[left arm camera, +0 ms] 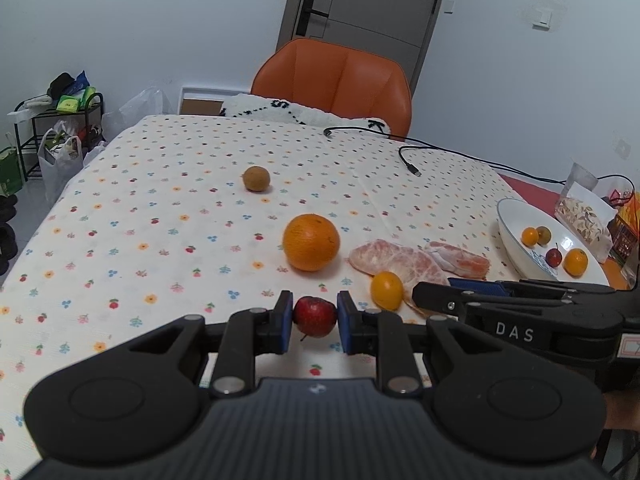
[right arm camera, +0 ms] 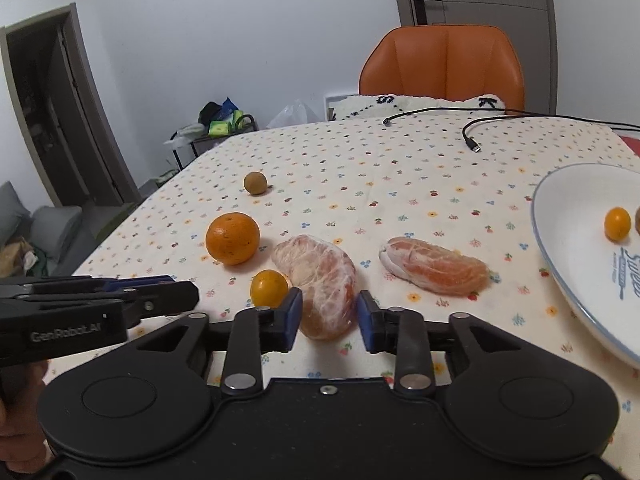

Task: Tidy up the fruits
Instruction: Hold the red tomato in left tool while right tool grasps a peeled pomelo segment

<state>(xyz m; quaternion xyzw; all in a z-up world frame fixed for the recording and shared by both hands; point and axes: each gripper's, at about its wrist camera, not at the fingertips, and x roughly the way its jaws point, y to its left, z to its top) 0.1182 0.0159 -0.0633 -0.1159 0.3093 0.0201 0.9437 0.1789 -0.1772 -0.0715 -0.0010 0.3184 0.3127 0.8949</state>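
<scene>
black gripper bodies fill the lower edge of both wrist views. left gripper (left arm camera: 315, 322) is clamped on a small red fruit (left arm camera: 315, 316), blue pads pressed to its two sides, stem hanging beneath; whether the fruit is lifted or touching the flowered tablecloth (left arm camera: 160, 208) i cannot tell. right gripper (right arm camera: 328, 316) straddles the nearer peeled citrus piece (right arm camera: 320, 284): left pad looks to touch it, right pad shows a sliver of gap, so jaws read as apart around it, not yet gripping; a soft, membrane-covered piece likely wants a gentle squeeze. small yellow-orange fruit (right arm camera: 269, 288) sits just beside that piece at its 9 o'clock, close enough that the left finger could nudge it. second peeled piece (right arm camera: 436, 266) lies at about 2 o'clock of the right gripper, apart from the first. whole orange (left arm camera: 311, 242) at 12 o'clock of the left gripper, small brown fruit (left arm camera: 256, 178) farther off at 11. white plate (left arm camera: 516, 240) sits at the left gripper's 2 o'clock, near the table's right edge, and already holds several small fruits, so it reads as the collecting spot; judgement: sorting partly done, loose fruit remaining on the cloth. black cable (left arm camera: 412, 160) and an orange chair (left arm camera: 336, 80) lie beyond at 12 to 1 o'clock, clear of the work.
</scene>
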